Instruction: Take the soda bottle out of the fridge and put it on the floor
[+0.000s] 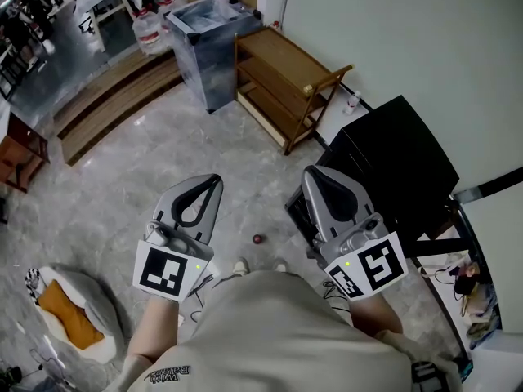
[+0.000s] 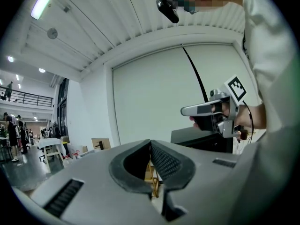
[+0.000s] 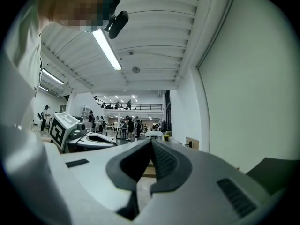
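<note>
No soda bottle shows in any view. The fridge (image 1: 396,158) is a low black box against the wall at the right; its dark top also shows in the left gripper view (image 2: 201,142) and at the lower right of the right gripper view (image 3: 276,170). My left gripper (image 1: 214,178) is held level over the floor, shut and empty (image 2: 150,142). My right gripper (image 1: 310,171) hangs just in front of the fridge's near corner, shut with nothing between its jaws (image 3: 151,140).
A wooden shelf unit (image 1: 286,76) stands beyond the fridge, with a plastic-wrapped box (image 1: 212,47) to its left. A small red object (image 1: 258,239) lies on the marble floor between the grippers. A white-and-orange cushion (image 1: 69,317) lies at the lower left.
</note>
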Motion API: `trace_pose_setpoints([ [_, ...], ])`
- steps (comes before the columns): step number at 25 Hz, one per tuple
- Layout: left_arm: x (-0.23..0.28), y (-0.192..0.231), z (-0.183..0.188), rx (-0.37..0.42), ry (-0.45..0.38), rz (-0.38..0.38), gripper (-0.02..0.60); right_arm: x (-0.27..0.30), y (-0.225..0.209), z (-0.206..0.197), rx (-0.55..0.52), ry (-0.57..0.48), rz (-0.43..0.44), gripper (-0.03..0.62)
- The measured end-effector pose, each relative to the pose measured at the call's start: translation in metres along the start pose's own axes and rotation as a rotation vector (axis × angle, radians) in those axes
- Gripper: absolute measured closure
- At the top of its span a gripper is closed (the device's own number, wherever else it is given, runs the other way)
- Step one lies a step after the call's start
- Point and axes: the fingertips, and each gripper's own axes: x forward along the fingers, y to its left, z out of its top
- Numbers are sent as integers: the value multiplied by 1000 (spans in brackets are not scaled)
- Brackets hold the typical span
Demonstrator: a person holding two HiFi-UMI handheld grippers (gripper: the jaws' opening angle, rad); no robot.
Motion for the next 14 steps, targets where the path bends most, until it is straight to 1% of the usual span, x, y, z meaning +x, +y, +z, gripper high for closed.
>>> trace_pose_setpoints([
  [6, -2, 0, 1, 9, 1, -14, 575, -3, -1, -1, -9, 8, -25, 599],
  [10, -2, -3, 0, 43, 13, -38, 575, -3, 2, -4, -43, 22, -36, 599],
  [14, -6, -1, 0, 41, 5, -45, 575, 0, 11, -5, -26, 14, -27, 599],
])
